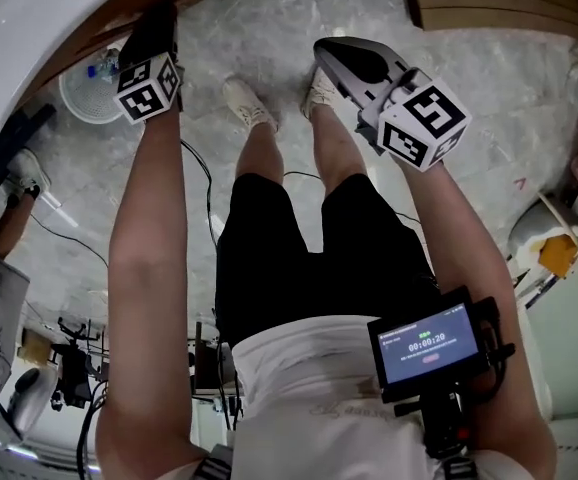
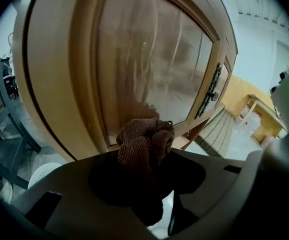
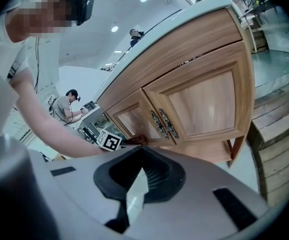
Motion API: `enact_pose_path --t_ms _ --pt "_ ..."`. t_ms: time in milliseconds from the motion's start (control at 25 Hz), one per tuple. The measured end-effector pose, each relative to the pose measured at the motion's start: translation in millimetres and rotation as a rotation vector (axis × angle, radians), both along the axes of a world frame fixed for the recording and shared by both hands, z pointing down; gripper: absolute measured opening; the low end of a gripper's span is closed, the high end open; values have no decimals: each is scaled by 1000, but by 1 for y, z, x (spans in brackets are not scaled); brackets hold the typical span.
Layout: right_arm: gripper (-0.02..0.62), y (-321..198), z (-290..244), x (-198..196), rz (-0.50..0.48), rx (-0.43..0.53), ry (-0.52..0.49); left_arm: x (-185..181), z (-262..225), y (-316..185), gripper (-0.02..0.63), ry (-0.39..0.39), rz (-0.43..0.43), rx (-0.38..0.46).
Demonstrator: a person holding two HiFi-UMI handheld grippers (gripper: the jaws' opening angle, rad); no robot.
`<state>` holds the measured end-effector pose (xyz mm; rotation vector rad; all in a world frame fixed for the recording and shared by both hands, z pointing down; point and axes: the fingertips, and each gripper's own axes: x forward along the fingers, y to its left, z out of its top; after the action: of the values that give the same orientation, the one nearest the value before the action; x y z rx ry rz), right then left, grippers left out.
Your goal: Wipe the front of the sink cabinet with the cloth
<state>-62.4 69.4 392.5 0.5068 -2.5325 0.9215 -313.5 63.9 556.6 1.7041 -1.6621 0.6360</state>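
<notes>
Left tongs (image 2: 145, 161) were clenched on the bunched brown cloth (image 2: 144, 141). The cloth sat at the lower part of the left door panel (image 2: 149, 69) of the sink cabinet (image 3: 204, 99); touching or just off it, couldn't tell. The right gripper view put the cloth low on that door, near the dark ornate handles (image 3: 163, 124). Right tongs (image 3: 140, 159) were closed with nothing between them, held back from the cabinet front, over the marble floor (image 1: 269, 18). Both of the person's arms reached down.
</notes>
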Motion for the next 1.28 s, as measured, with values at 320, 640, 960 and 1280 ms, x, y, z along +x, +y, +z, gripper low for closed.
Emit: enact_pose_path --t_ms 320,640,960,1280 --pt "12 -6 2 13 54 0 -6 37 -2 -26 173 38 78 32" --pt "12 -5 3 35 120 6 3 89 3 -56 175 67 199 38" --pt "12 -1 7 71 209 7 31 144 3 -71 175 148 278 68" --pt "12 2 7 66 262 -5 4 169 -58 -67 173 190 284 147"
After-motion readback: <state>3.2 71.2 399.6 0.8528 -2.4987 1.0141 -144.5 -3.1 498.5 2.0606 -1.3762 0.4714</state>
